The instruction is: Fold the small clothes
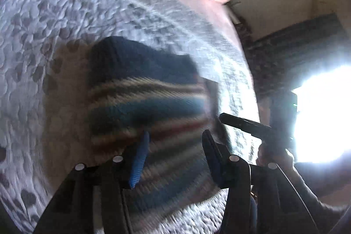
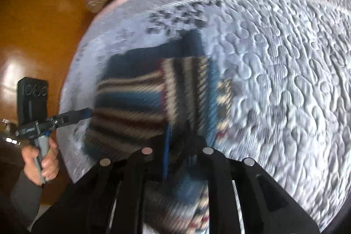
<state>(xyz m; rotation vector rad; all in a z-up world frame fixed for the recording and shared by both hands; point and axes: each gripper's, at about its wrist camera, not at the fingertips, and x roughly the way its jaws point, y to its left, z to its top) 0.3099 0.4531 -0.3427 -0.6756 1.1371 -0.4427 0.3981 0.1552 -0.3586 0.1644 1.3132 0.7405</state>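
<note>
Left claw [image 1: 175, 142]: fingers spread, empty, above the striped knit.
Striped knit garment [image 1: 142, 89]: lies on the grey quilted bed cover [image 1: 43, 25], one part folded over.
Right claw [image 2: 177, 142]: seemingly pinching a fold of the garment; blur obscures contact.

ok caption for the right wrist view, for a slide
Right gripper pinching a striped knit garment on a quilted grey bedspread.

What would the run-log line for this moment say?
striped knit garment partly folded on quilted bedspread | left tongs open over it | right tongs shut on striped knit garment | frames blurred
</note>
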